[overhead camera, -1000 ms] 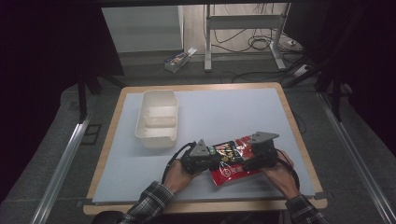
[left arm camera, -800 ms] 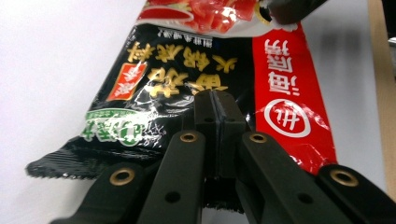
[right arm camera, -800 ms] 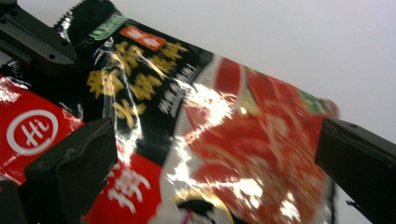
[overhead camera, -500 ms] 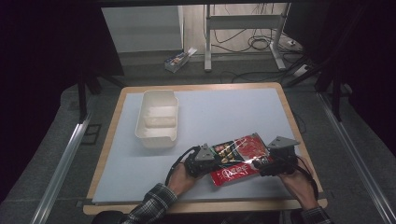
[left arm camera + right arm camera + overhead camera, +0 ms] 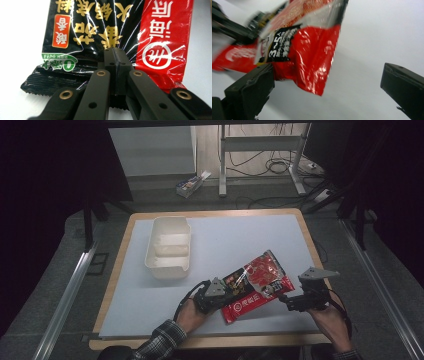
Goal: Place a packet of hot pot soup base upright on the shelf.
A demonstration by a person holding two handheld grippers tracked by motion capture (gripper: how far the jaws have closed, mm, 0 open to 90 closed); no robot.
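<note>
Nearest the person, two hands reach in over the wooden front edge of the table [image 5: 200, 342], each holding a black two-jaw gripper. The left gripper [image 5: 216, 296] has its jaws pressed fully together on the crimped, serrated end of a glossy red-and-black sauce packet [image 5: 255, 284]; in the left gripper view the closed jaws pinch the crinkled black film, which radiates fine creases from the grip point [image 5: 115, 53]. The packet is shiny plastic printed with gold and white characters, and it lies slantwise on the pale matte mat [image 5: 235, 240], toward the front right. The right gripper [image 5: 292, 301], topped by a grey three-cornered plate, sits just beside the packet's right end with its jaws spread wide, holding nothing; in the right gripper view the packet's loose red corner [image 5: 312, 62] hangs between the jaws, close to the left one. Farther back on the left stands a cream rectangular plastic container [image 5: 169, 247] with rounded corners, open-topped.
</note>
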